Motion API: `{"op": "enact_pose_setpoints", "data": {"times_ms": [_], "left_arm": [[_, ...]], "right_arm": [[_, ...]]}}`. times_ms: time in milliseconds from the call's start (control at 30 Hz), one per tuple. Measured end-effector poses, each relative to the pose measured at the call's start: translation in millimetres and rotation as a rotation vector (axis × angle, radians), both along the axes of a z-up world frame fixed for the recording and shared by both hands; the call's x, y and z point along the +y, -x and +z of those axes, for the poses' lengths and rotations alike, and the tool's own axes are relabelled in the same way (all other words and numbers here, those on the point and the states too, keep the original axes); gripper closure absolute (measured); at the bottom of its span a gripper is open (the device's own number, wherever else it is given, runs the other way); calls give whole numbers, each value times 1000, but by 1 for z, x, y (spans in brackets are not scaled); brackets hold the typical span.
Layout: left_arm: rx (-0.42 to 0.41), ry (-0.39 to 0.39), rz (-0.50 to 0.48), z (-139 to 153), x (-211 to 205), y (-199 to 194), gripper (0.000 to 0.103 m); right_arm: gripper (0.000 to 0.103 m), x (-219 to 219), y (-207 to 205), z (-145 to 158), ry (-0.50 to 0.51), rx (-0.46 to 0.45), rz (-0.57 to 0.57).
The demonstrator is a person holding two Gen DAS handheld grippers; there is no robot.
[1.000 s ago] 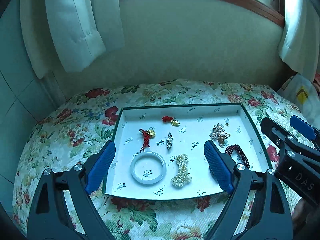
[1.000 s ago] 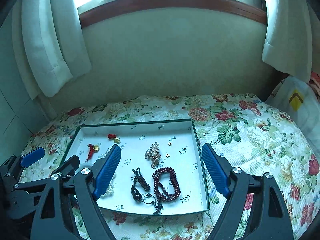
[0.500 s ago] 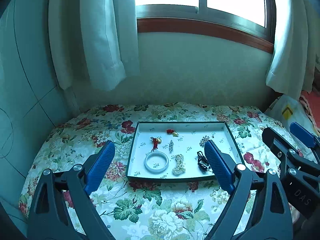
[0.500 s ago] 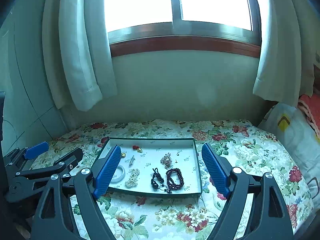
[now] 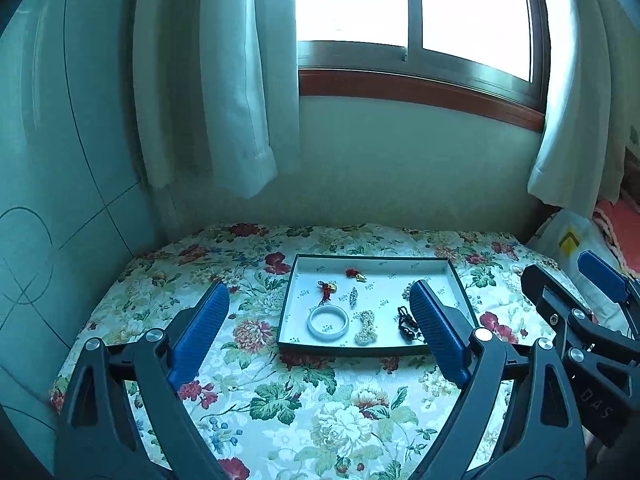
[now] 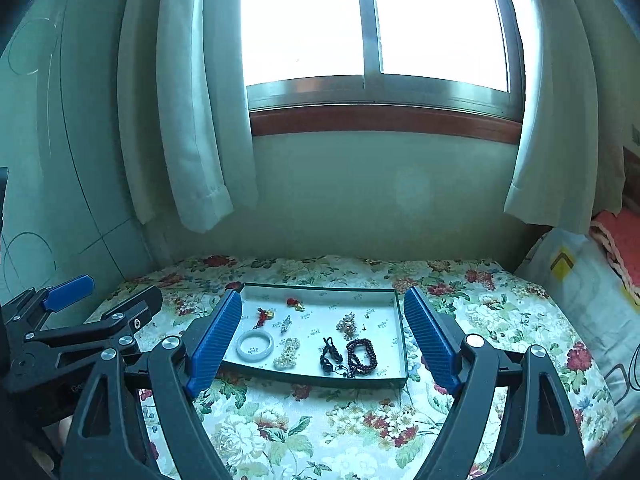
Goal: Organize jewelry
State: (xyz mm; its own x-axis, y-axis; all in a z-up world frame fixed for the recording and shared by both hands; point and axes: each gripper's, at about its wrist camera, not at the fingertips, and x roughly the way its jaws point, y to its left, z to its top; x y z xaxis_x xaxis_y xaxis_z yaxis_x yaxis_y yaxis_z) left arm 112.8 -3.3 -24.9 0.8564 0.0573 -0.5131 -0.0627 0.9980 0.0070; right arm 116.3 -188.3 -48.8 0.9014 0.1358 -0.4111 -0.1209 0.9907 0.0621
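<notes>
A shallow white tray (image 5: 298, 276) with a dark green rim, also in the right wrist view (image 6: 400, 344), lies on a floral tablecloth. In it lie a white bangle (image 5: 328, 322) (image 6: 255, 345), a pearl bone-shaped piece (image 5: 366, 327) (image 6: 287, 353), red knotted charms (image 5: 327, 289) (image 6: 264, 316), a black cord piece (image 6: 330, 356), a dark red bead bracelet (image 6: 362, 356) and a pearl brooch (image 6: 347, 324). My left gripper (image 5: 320, 336) is open and empty, well back from the tray. My right gripper (image 6: 324, 344) is open and empty, also held back.
The floral-covered table (image 5: 320, 400) stands against a wall under a window (image 6: 372, 20) with white curtains (image 5: 240, 80). A pillow or bag with a yellow mark (image 6: 568, 276) lies at the right. A tiled wall (image 5: 60, 160) is at the left.
Both grippers have pulled back and up from the tray, so it now looks small and far. Both stayed open and empty. The jewelry has not moved.
</notes>
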Motion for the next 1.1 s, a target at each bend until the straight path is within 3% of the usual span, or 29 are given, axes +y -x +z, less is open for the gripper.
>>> {"op": "enact_pose_setpoints", "data": {"times_ms": [1100], "left_arm": [[-50,-20,2,19,-2,27,12]], "right_arm": [[21,-1,28,14,3,-53,-5]]}}
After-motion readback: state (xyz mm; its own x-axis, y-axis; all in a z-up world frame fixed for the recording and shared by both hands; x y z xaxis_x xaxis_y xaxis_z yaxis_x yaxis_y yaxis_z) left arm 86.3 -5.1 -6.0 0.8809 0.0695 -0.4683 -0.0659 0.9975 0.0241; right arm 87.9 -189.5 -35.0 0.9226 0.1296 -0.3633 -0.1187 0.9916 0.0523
